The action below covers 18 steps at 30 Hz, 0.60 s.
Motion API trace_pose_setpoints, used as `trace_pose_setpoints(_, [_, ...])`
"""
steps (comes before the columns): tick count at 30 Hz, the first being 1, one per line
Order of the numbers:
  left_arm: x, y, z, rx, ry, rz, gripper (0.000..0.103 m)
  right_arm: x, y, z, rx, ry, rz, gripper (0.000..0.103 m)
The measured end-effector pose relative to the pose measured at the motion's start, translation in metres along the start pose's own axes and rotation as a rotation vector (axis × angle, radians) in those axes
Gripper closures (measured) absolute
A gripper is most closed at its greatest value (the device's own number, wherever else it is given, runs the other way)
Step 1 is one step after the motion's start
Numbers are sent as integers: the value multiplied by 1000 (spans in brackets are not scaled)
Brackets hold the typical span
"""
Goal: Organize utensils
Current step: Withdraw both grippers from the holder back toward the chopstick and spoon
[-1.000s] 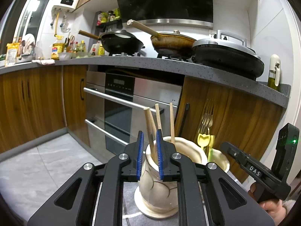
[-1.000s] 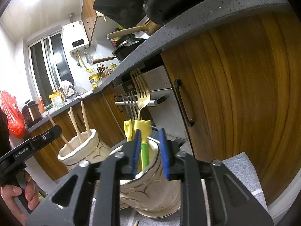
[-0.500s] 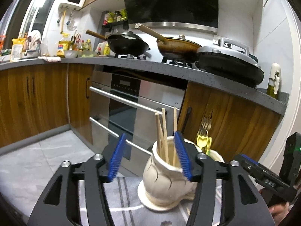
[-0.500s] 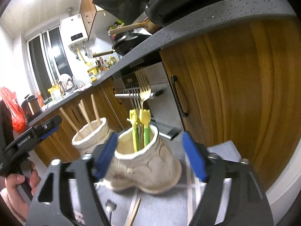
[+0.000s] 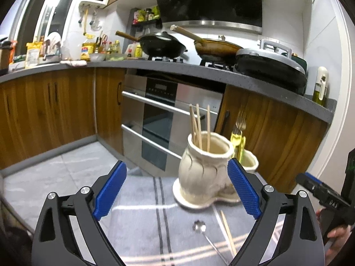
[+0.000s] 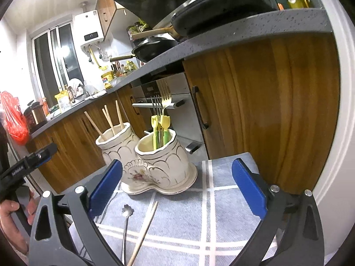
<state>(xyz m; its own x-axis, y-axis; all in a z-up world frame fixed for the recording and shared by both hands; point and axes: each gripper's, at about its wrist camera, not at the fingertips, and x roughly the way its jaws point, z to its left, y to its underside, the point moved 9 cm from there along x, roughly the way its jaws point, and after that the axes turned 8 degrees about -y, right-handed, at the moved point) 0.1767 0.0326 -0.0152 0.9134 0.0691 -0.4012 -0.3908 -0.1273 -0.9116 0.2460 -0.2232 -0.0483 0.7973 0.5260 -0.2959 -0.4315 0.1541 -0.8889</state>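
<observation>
A: Left wrist view: the left gripper (image 5: 176,190) has its jaws spread wide and holds nothing. The cream ceramic holder (image 5: 205,173) stands on the grey cloth (image 5: 137,217), with wooden chopsticks (image 5: 198,126) upright in its nearer cup.

B: And the right gripper (image 6: 176,188)?

A: Its jaws are also wide apart and empty. In the right wrist view, forks (image 6: 160,108) stand in the holder's right cup. One loose chopstick (image 6: 145,228) and a small metal spoon (image 6: 127,217) lie on the cloth, just beside each other, in front of the holder.
</observation>
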Motion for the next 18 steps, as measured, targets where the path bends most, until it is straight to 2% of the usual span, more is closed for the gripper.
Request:
trace_pose_setpoints(9, [-25,25,-15,70,-12,36,10,-19,8,4,-23,-1,11,6])
trace_pose_setpoints(18, [-36,43,-14,66,-21,64,10,-23,29,4,-52,15,73,6])
